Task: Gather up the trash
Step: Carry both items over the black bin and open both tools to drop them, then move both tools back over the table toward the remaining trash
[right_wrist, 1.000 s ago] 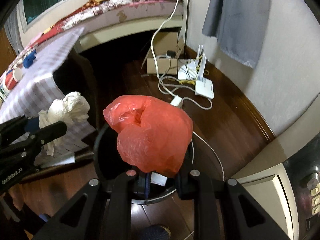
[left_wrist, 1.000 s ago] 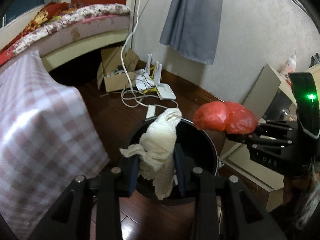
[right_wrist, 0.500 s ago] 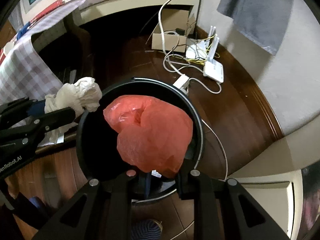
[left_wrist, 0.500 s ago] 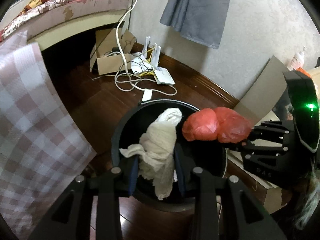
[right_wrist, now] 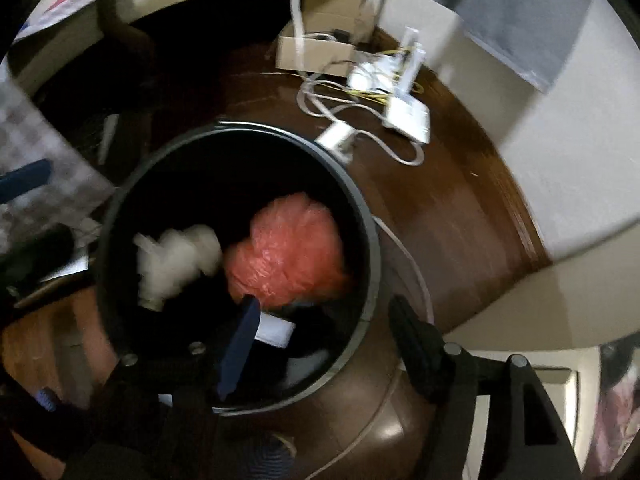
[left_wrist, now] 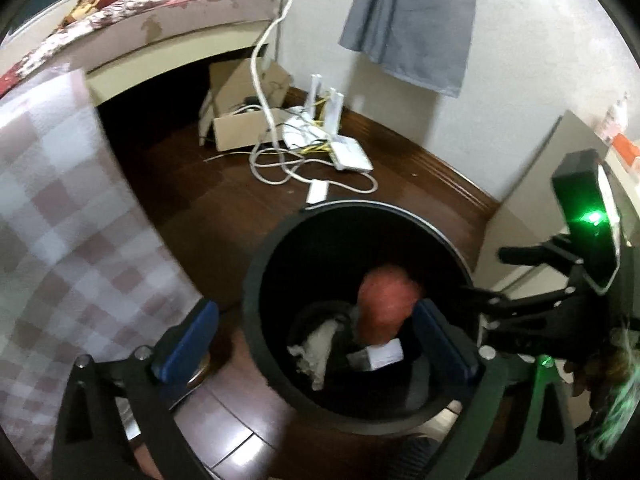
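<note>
Red plastic bag (right_wrist: pixel 286 250) and white tissue wad (right_wrist: pixel 176 258) lie in the black bin (right_wrist: pixel 362 204); left gripper (left_wrist: pixel 316 338) and right gripper (right_wrist: pixel 324 344) jaws are opening, empty.

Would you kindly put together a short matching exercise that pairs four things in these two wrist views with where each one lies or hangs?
Things:
1. red plastic bag
2. white crumpled paper
3. cardboard box
4. grey cloth

Places:
A. hanging on the wall
B. on the floor by the white cables
C. inside the black bin, on the side nearer the right gripper
D. inside the black bin, on the side nearer the left gripper

Pairs: 1-C, 2-D, 3-B, 4-A
</note>
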